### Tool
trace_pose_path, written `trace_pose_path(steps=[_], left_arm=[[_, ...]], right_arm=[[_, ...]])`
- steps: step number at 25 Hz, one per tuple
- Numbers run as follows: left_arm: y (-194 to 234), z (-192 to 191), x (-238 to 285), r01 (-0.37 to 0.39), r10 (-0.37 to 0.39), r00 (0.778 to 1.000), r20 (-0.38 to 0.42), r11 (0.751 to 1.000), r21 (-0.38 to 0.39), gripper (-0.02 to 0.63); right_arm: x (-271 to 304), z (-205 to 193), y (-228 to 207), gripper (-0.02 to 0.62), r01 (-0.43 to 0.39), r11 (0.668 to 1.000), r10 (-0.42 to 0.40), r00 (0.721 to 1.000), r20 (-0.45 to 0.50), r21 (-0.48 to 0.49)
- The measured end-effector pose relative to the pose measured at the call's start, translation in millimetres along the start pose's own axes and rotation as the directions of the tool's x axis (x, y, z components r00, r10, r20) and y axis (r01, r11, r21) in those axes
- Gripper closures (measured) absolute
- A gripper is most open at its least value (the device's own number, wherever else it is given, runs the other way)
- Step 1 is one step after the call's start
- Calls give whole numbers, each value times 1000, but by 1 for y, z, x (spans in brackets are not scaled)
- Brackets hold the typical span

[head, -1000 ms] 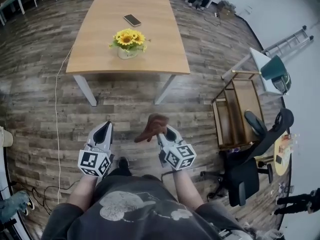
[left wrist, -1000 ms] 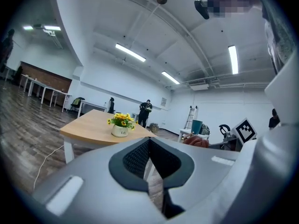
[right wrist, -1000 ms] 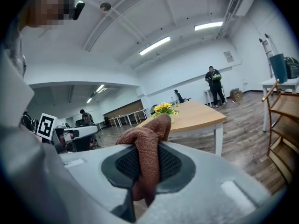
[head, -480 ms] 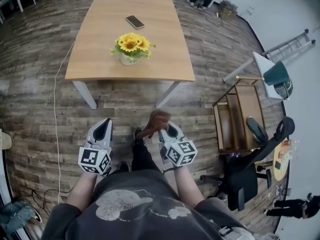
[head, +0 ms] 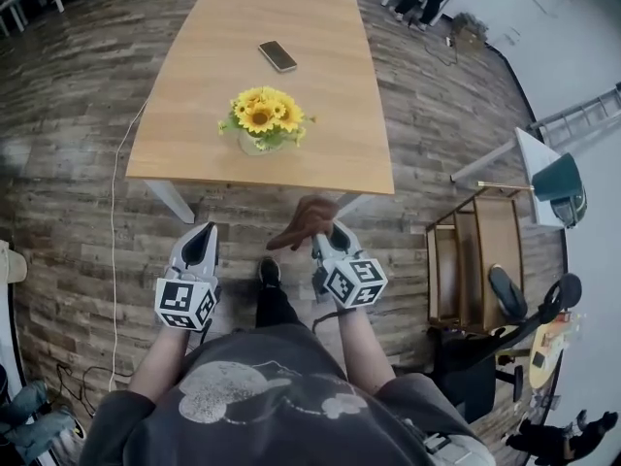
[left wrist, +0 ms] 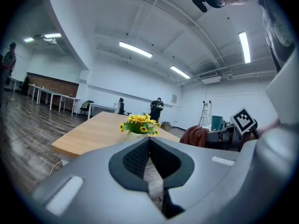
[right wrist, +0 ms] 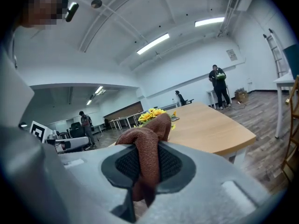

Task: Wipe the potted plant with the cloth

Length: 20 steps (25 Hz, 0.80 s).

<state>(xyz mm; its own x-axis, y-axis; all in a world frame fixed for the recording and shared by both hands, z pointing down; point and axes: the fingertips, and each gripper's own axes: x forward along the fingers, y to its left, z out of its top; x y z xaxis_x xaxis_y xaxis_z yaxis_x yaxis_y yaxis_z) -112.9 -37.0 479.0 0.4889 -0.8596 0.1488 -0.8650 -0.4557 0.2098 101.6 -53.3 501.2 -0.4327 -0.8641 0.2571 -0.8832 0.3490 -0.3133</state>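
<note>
Brown cloth [head: 303, 223] is clamped in your right gripper [head: 326, 239]: the pads press the fabric from both sides, and a bunched end stands above the jaws. Your left gripper [head: 199, 248] is closed on nothing, jaws together. Both grippers sit side by side, just short of the near edge of the wooden table [head: 330, 124]. The potted plant [head: 263, 122], yellow flowers in a pale pot, stands upright on that table, well apart from the cloth. 1 phone [head: 278, 55] lies beyond it.

Wooden table [head: 325, 144] on plank floor [head: 68, 163] bears potted plant [head: 264, 122]; phone [head: 278, 56] lies farther back.
</note>
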Motion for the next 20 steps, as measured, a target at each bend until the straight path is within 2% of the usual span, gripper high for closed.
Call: trace_pose_path(steps=[11, 16, 20], left_arm=[[15, 14, 105, -59, 59, 998, -25, 998, 27, 588], [30, 17, 136, -107, 108, 994, -18, 993, 39, 586], [39, 7, 152, -124, 127, 990, -56, 990, 63, 586]], right_arm=[[80, 44, -81, 545, -21, 1000, 20, 999, -46, -6], [114, 59, -109, 545, -38, 999, 37, 998, -58, -20], [139, 64, -125, 545, -52, 998, 49, 996, -81, -35]])
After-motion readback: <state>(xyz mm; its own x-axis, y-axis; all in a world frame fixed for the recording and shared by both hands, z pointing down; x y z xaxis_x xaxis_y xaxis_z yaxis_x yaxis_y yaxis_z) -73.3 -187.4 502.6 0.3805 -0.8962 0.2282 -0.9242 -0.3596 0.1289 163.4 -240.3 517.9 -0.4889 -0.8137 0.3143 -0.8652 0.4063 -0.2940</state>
